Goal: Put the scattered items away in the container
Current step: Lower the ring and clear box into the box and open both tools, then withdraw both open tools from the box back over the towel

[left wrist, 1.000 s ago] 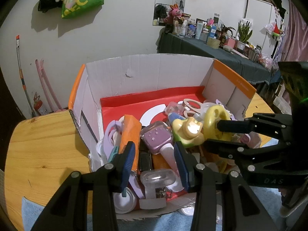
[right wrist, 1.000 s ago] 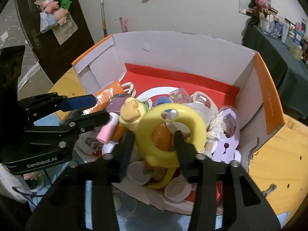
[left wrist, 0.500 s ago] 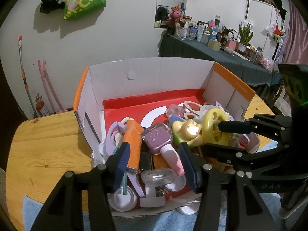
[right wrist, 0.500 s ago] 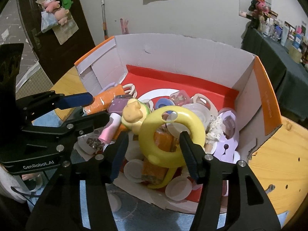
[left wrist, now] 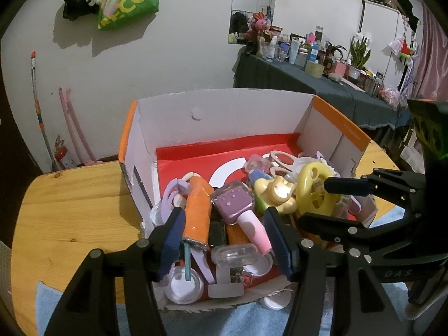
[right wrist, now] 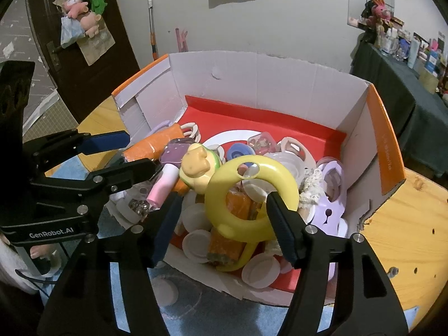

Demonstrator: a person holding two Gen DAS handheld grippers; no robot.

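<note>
An open cardboard box (left wrist: 224, 112) (right wrist: 266, 78) with orange rims and a red floor holds several small items. A yellow ring toy (right wrist: 252, 196) (left wrist: 315, 193) lies on top of the pile, beside a yellow animal toy (right wrist: 196, 165) (left wrist: 277, 193), a purple and pink case (left wrist: 238, 207) and an orange tube (left wrist: 197, 212). My left gripper (left wrist: 224, 240) is open and empty at the box's near edge; it also shows in the right wrist view (right wrist: 131, 151). My right gripper (right wrist: 224, 224) is open, its fingers either side of the yellow ring; it also shows in the left wrist view (left wrist: 319, 201).
The box stands on a round wooden table (left wrist: 70, 204) over a blue cloth (left wrist: 252, 319). White round lids (right wrist: 165, 291) (left wrist: 275, 302) lie on the cloth outside the box's near edge. A dark cluttered side table (left wrist: 308, 84) stands at the back right.
Both grippers have drawn back from the box and opened wider. The yellow ring lies loose on the pile, no longer between closing fingers.
</note>
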